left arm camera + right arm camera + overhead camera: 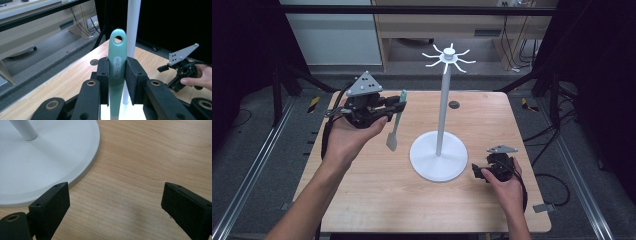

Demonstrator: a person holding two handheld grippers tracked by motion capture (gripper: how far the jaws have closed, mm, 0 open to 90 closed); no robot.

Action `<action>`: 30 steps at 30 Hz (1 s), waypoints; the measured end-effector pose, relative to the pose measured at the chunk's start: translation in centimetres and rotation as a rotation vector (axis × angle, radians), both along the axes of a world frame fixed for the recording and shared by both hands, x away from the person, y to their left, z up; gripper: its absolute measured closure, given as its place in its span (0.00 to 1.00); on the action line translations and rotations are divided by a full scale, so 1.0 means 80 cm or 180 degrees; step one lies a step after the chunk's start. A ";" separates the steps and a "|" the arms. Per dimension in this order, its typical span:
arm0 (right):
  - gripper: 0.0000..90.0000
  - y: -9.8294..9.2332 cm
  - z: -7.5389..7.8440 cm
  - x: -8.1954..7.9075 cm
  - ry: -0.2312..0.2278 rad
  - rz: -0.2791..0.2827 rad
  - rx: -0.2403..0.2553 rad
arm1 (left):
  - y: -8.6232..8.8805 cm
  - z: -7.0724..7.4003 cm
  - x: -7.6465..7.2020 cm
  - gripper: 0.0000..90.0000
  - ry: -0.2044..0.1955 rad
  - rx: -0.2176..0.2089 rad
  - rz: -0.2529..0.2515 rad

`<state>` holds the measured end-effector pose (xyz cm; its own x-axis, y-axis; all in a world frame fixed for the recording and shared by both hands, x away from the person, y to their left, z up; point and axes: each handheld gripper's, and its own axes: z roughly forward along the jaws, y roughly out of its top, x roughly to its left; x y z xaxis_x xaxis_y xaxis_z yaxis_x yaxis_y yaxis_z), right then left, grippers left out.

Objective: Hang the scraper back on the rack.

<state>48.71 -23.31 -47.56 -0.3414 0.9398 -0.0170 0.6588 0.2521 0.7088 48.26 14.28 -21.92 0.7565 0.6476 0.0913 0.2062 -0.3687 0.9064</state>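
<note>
The person is carrying a green spatula (395,122) toward the white stand (441,115), and I think the plan is to hang it there. The stand has a round base (37,167) on the bench (377,190) and a ring of little hooks (448,56) at the very top of its tall pole.

The left claw (398,104) is up in the air over the far left part of the bench. It is squeezed shut on the spatula's handle. From the left gripper view, both black pads (103,72) press flat on the green handle, and the end with the hanging hole (118,39) sticks out past them. In the high view the flat blade hangs down, clear of the bench.

Next, I think the spatula has to go much higher and to the right, so the hole can slip over one hook. The hole is small and the hooks are thin, so this needs careful aiming.

The right claw (117,202) is wide open and holds nothing. It sits low on the near right, just beside the edge of the base, maybe ready to keep the stand from tipping.
</note>
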 end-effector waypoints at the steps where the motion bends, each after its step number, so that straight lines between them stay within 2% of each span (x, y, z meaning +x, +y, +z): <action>1: 0.10 0.000 0.000 0.000 0.0001 -0.0001 0.0005 | -0.001 0.001 0.001 0.82 0.0002 -0.0025 0.0006; 9: 0.10 -0.001 0.000 0.000 -0.0008 -0.0001 0.0000 | -0.008 0.015 0.007 0.82 -0.0030 -0.0132 0.0022; 20: 0.10 -0.001 0.000 0.000 -0.0013 0.0001 0.0006 | -0.026 0.041 0.008 0.82 -0.0147 -0.0209 0.0012; 30: 0.10 -0.001 0.000 -0.001 -0.0012 -0.0004 0.0013 | -0.037 0.053 0.009 0.82 -0.0188 -0.0267 -0.0031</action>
<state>48.65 -23.43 -47.58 -0.3401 0.9403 -0.0143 0.6564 0.2483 0.7124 48.98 11.34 -17.66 0.7577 0.6475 0.0819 0.1482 -0.2928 0.9446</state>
